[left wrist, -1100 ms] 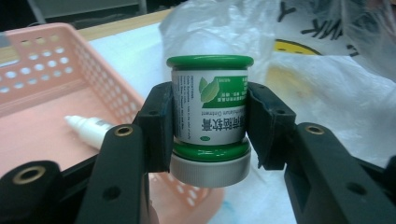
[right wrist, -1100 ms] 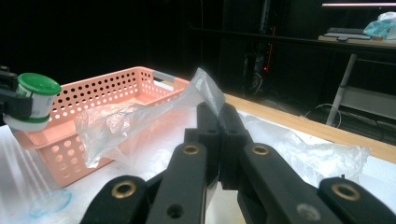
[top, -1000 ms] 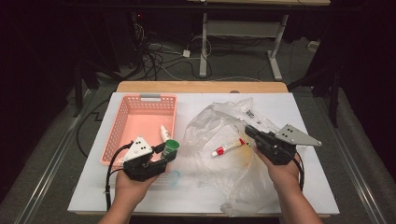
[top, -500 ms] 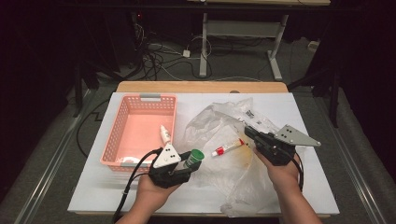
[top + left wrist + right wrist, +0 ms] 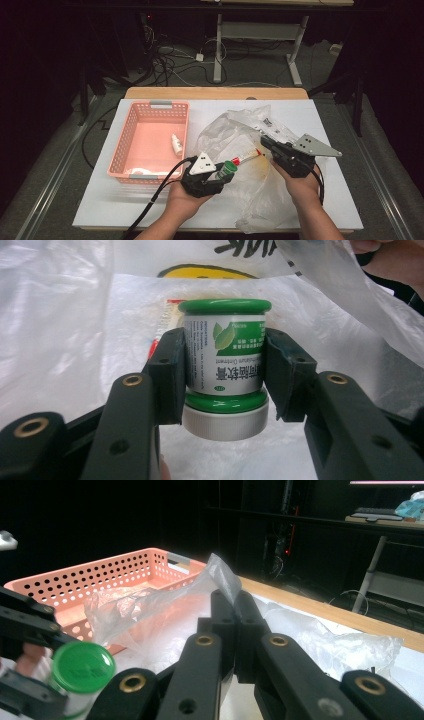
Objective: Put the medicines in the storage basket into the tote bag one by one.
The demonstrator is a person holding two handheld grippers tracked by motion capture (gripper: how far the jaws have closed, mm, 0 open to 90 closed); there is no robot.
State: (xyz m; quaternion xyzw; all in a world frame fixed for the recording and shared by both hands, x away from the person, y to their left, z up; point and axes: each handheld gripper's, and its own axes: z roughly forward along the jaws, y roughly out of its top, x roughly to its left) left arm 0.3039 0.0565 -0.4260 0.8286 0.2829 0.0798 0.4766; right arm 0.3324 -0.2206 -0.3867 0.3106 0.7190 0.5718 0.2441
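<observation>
Item 1 — green-capped jar point(image 5: 224, 365): clamped by its sides in my left gripper point(image 5: 218, 178), held at the mouth of the clear plastic bag point(image 5: 235, 135), just right of the pink basket point(image 5: 134, 131).

Item 2 — bag edge: pinched in my right gripper point(image 5: 235, 615), jaws closed tight on the film, lifted above the bench point(image 5: 100, 200).

Item 3 — 1 small white bottle point(image 5: 176, 144): lying in the basket.

Item 4 — 1 red-capped tube point(image 5: 246, 158): inside the bag, between my 2 grippers.
</observation>
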